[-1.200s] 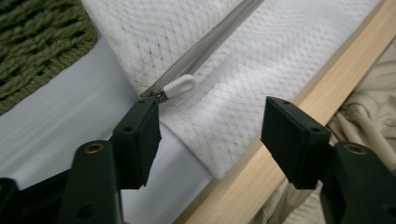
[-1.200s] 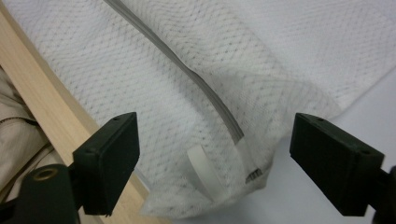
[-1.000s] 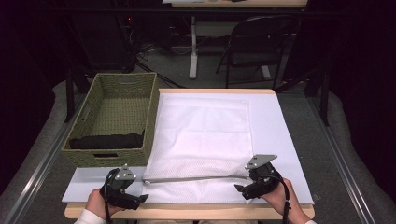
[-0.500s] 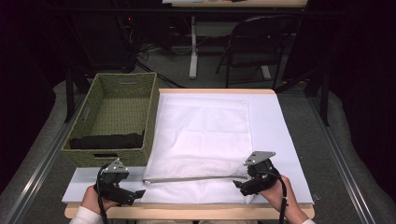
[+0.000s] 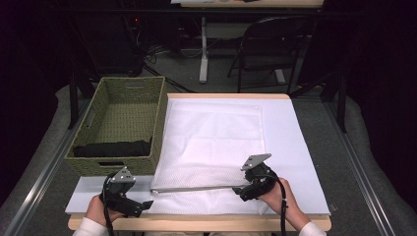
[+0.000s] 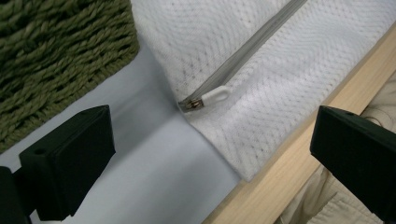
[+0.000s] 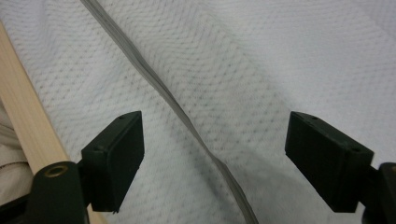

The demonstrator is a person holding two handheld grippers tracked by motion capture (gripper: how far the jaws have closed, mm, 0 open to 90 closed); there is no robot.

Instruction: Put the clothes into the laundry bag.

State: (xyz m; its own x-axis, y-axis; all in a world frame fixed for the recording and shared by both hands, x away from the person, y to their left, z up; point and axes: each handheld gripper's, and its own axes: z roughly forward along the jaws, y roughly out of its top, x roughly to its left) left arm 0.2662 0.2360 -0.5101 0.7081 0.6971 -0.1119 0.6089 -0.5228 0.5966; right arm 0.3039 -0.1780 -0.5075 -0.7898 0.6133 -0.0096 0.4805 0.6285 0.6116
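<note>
A white mesh laundry bag (image 5: 216, 142) lies flat on the table, and its grey zipper (image 5: 196, 188) runs along the near edge. The zipper's white pull tab (image 6: 212, 96) sits at the bag's left end. My left gripper (image 5: 147, 204) is open at the near left, its jaws wide on either side of the pull tab and a little short of it. My right gripper (image 5: 239, 191) is open at the zipper's right end. In the right gripper view the zipper (image 7: 187, 116) passes between the two black jaws, which do not touch it.
A green woven basket (image 5: 120, 123) stands at the left of the bag with a dark folded cloth (image 5: 112, 148) inside. A pale sheet (image 5: 295, 147) covers the table, whose wooden front edge (image 5: 196, 223) runs near my hands. A folding chair (image 5: 265, 49) stands beyond the table.
My left gripper has drawn back toward the near left corner. The right gripper has shifted slightly along the zipper's right end. The bag lies as before.
</note>
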